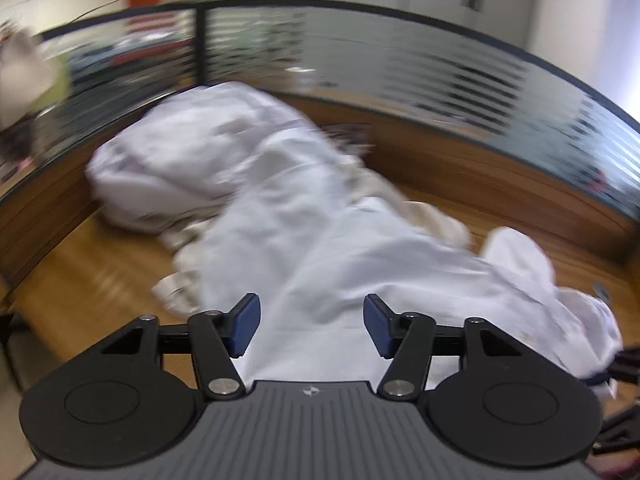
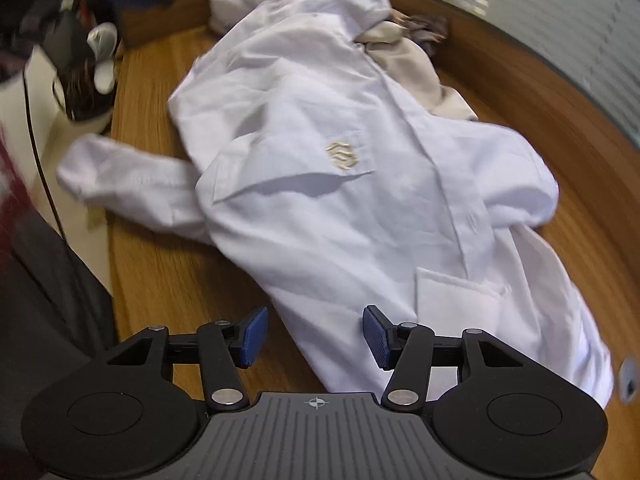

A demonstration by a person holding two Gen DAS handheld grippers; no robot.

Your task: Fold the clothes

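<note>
Wooden desk (image 2: 168,280) under white coat (image 2: 320,200); left tool (image 1: 312,326), right tool (image 2: 315,336) both released

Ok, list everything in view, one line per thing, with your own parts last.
white coat: one, white with a gold chest emblem, spread rumpled across the desk.
beige garment: one, beige, partly under the coat's far side.
dark patterned item: one, brown-black, beyond the beige garment; too blurred to identify.
wooden desk: one, brown, under the clothes.
striped partition: one, grey, behind the desk.
left claw: one, black with blue pads, open over the coat.
right claw: one, black with blue pads, open over the coat's edge.
</note>
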